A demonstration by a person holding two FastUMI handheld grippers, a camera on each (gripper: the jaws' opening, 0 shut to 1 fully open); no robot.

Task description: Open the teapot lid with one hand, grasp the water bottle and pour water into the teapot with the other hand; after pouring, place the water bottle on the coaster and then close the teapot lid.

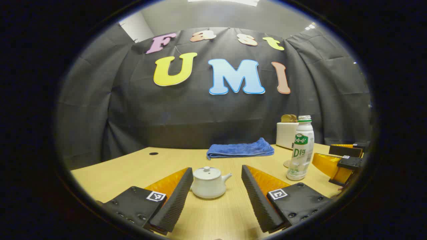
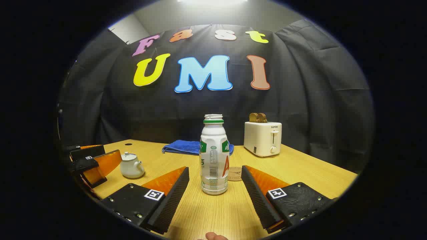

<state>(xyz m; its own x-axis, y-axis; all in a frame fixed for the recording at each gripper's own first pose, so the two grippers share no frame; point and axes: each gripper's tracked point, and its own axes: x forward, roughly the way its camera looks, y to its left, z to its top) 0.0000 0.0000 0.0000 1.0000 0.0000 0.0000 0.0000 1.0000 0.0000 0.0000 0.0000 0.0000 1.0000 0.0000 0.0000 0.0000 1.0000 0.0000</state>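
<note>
A small white teapot (image 1: 209,182) with its lid on stands on the wooden table, spout to the right, just beyond my open left gripper (image 1: 217,185). To its right stands an uncapped water bottle (image 1: 301,148), with the right gripper (image 1: 343,160) past it at the edge. In the right gripper view the bottle (image 2: 214,156) stands upright just ahead of my open right gripper (image 2: 215,185). A round coaster (image 2: 235,173) lies right behind the bottle. The teapot (image 2: 131,165) sits at the left, beside the left gripper (image 2: 91,163).
A folded blue towel (image 1: 240,148) lies at the back of the table (image 1: 133,166). A white toaster (image 2: 263,138) with bread in it stands at the back right. A small dark hole (image 1: 153,153) marks the tabletop at the far left.
</note>
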